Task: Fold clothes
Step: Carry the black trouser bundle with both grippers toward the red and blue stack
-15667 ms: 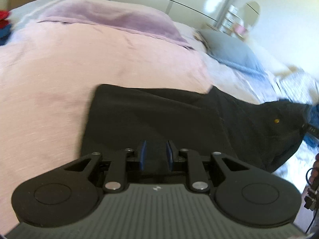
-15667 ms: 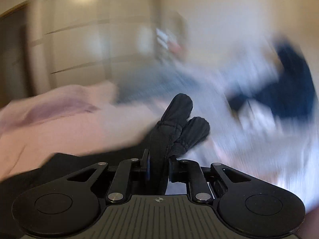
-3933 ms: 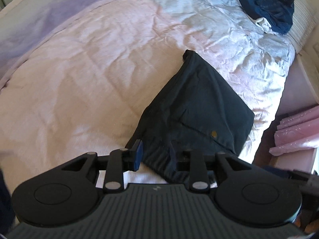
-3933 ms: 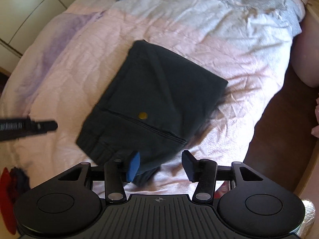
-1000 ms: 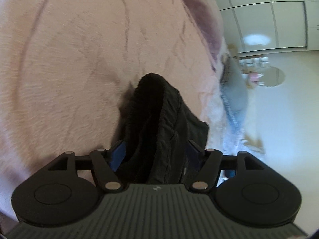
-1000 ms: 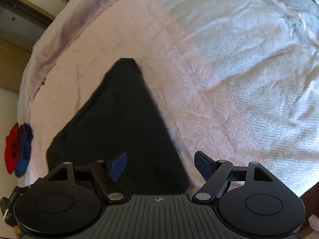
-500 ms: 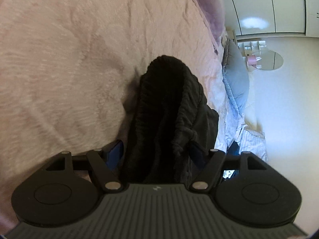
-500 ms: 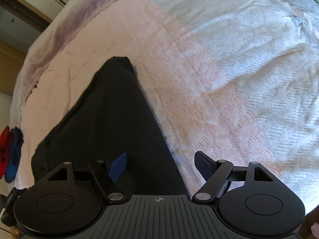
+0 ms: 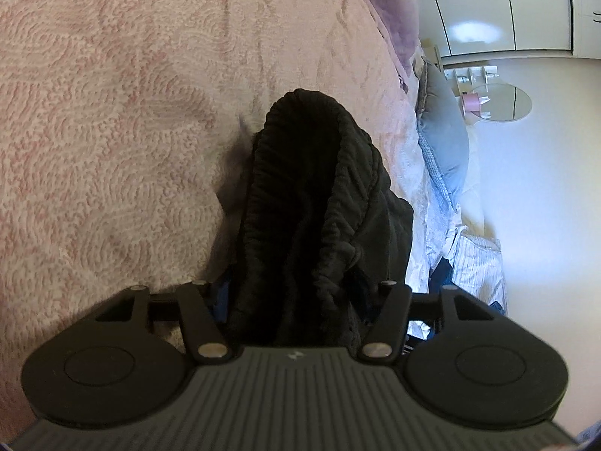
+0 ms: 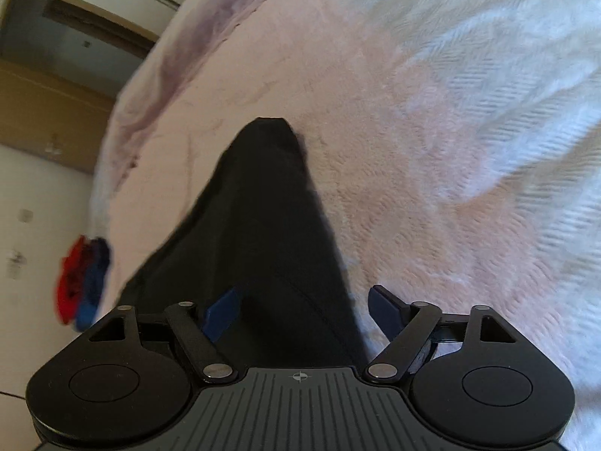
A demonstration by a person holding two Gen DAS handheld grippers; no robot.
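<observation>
Black trousers between left tongs (angled down)

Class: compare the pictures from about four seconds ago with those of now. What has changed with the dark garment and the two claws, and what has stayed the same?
The left claw now straddles the dark garment's bunched edge, its jaws just closing. The right claw has dropped closer, open over the other edge. The garment stays folded on the pink bedspread.

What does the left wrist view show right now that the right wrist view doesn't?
Only the left wrist: the ribbed waistband bunched between the left gripper, whose jaws have just been closing; a grey pillow; a round mirror.
Only the right wrist: the right gripper open, a red and blue pile.
Both: the dark garment on the pink bedspread.
</observation>
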